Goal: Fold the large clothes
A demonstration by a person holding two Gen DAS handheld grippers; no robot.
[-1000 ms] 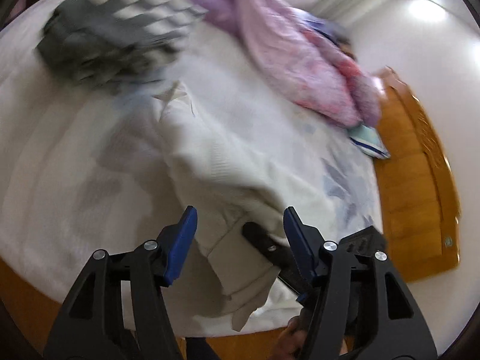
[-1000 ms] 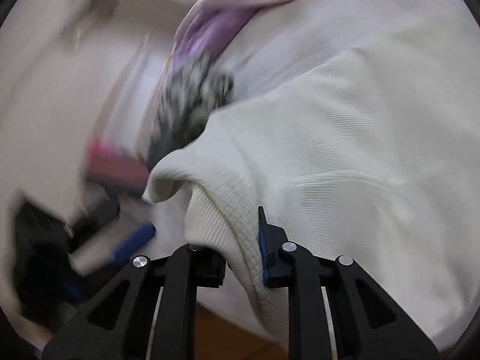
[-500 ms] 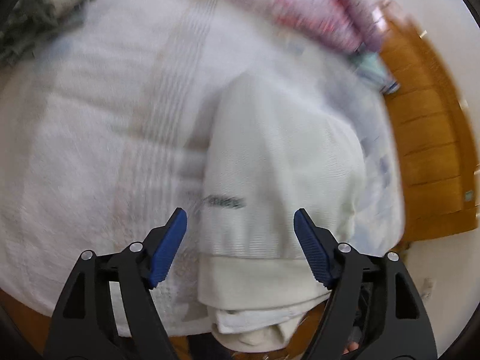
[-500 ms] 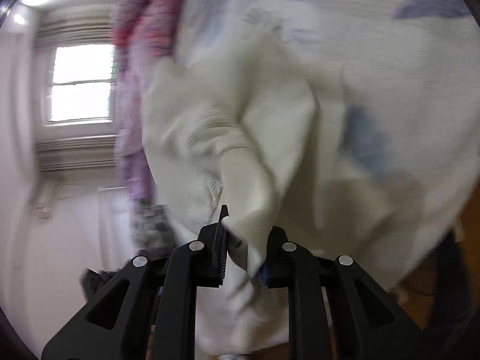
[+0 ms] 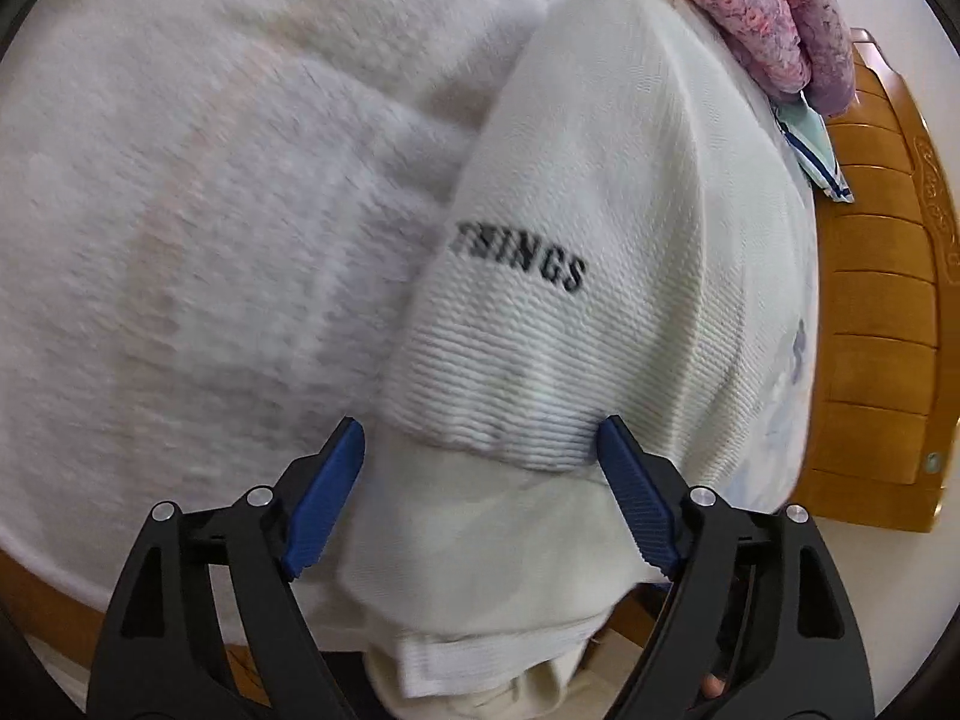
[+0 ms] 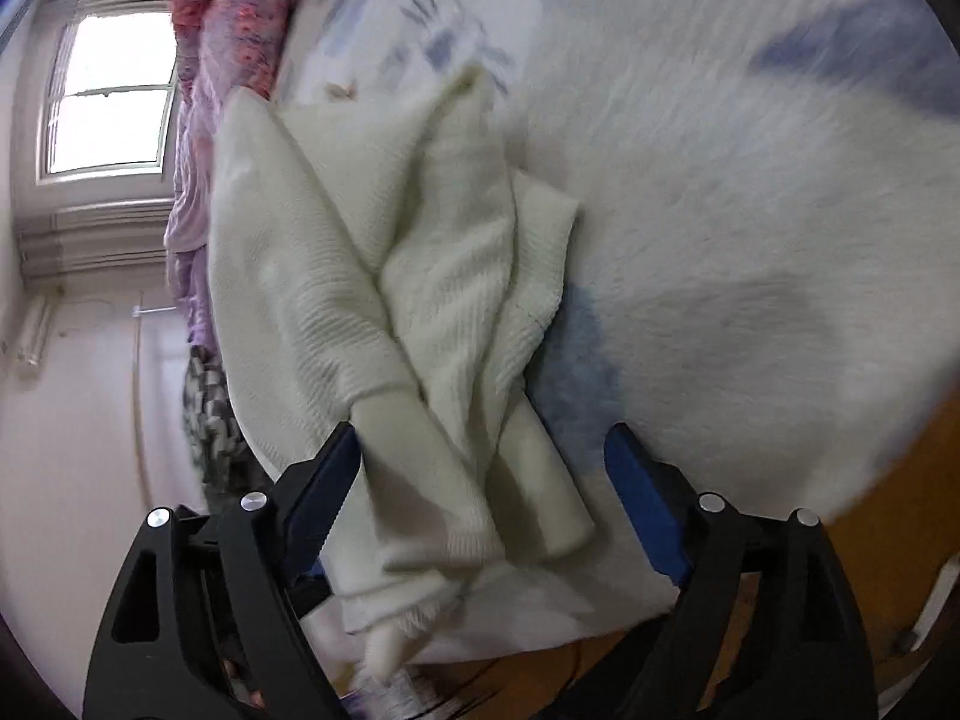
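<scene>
My left tongs (image 5: 483, 501) are spread wide, released, with the blue pads (image 5: 327, 501) standing either side of the cream-white ribbed knit sweater (image 5: 600, 192) without pinching it. The sweater lies folded on the bed with the fuzzy white blanket (image 5: 210, 180), near the bed's edge closest to me. Its top layer shows black lettering that reads "SINGS", and the ribbed hem of that layer sits just ahead of my pads. Smoother cream layers bunch beneath it and hang toward the edge.

My right tongs (image 6: 483, 495) are likewise released, jaws wide apart. Through that view the sweater (image 6: 360, 276) shows two sleeves crossed over one another, their plain cuffs lying between my open blue pads (image 6: 321, 492); I am touching neither, as far as I can tell. A loose end trails off the bed edge below.

Beyond the sweater, a pink and purple fluffy quilt (image 5: 774, 18) is heaped along the far side. A wooden bed frame (image 5: 876, 312) borders the right of the left view. A grey checked garment (image 6: 207, 414) lies at the left of the right view, with a bright window (image 6: 108, 102) above it.
</scene>
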